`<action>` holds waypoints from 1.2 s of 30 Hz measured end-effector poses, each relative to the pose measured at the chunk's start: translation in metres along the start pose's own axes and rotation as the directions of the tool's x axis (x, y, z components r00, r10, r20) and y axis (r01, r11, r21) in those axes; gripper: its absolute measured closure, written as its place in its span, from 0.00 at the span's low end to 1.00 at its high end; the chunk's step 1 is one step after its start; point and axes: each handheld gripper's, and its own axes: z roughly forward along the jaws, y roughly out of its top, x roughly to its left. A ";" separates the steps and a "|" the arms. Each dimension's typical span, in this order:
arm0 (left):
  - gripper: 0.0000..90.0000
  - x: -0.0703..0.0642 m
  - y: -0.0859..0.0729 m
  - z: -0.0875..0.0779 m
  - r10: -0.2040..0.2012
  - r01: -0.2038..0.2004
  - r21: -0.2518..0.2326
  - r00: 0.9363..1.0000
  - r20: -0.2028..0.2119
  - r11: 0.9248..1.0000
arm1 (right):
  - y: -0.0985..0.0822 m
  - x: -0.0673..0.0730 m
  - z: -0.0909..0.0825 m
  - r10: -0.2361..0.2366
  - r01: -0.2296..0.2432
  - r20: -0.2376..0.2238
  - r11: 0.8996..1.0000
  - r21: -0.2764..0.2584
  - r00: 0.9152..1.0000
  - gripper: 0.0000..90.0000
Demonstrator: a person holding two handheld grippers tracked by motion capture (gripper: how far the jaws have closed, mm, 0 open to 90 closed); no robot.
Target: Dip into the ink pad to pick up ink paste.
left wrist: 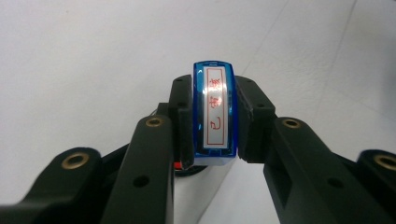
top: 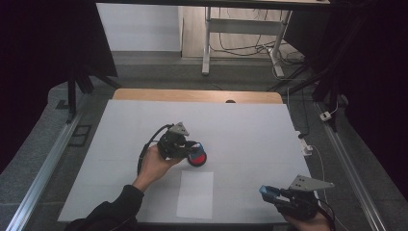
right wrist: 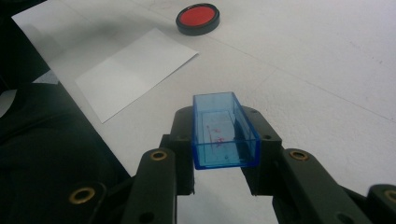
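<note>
My left gripper (top: 193,147) (left wrist: 215,128) is shut on a blue stamp (left wrist: 215,112) whose white label with red characters faces the camera. In the high view it hovers right over a round black ink pad (top: 197,159) with a red centre, near the middle of the table; whether the stamp (top: 197,146) touches the pad I cannot tell. At the table's near right edge, my right gripper (top: 268,193) (right wrist: 225,140) is shut on a clear blue stamp cap (right wrist: 224,130) (top: 267,191), open end up. The ink pad (right wrist: 198,18) lies far off in the right gripper view.
A white sheet of paper (top: 195,194) (right wrist: 135,70) lies flat just near of the ink pad. The table is covered by a white mat (top: 250,130), with a wooden edge (top: 197,95) at the far side. A dark sleeve (right wrist: 42,154) lies beside the right gripper.
</note>
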 end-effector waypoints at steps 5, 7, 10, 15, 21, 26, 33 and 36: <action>0.79 0.004 -0.001 0.010 -0.007 0.008 0.024 1.000 -0.013 1.000 | 0.000 0.000 0.000 -0.002 0.002 -0.001 1.000 0.001 1.000 0.76; 0.79 0.005 -0.001 0.014 -0.009 0.010 0.034 1.000 -0.021 0.999 | 0.000 0.000 0.000 -0.004 0.004 0.002 1.000 0.006 1.000 0.76; 0.79 0.008 -0.002 0.018 -0.017 0.018 0.042 1.000 -0.025 0.999 | 0.000 0.000 0.000 -0.006 0.006 0.001 1.000 0.007 1.000 0.76; 0.79 0.011 -0.003 0.021 -0.027 0.029 0.052 0.999 -0.036 0.998 | 0.000 0.001 0.000 -0.010 0.010 -0.004 1.000 0.008 1.000 0.76; 0.79 0.013 -0.005 0.023 -0.037 0.039 0.056 0.999 -0.037 0.998 | 0.000 0.001 0.001 -0.013 0.013 -0.003 1.000 0.010 1.000 0.76; 0.79 0.012 -0.005 0.026 -0.034 0.037 0.067 0.998 -0.044 0.997 | 0.000 0.001 0.001 -0.015 0.015 -0.001 1.000 0.011 1.000 0.76; 0.79 0.012 -0.005 0.029 -0.040 0.045 0.085 0.998 -0.055 0.995 | 0.000 0.002 0.001 -0.017 0.017 -0.003 1.000 0.014 1.000 0.76; 0.79 0.011 -0.005 0.030 -0.038 0.043 0.089 0.998 -0.058 0.995 | 0.000 0.002 0.001 -0.018 0.018 -0.001 1.000 0.017 1.000 0.76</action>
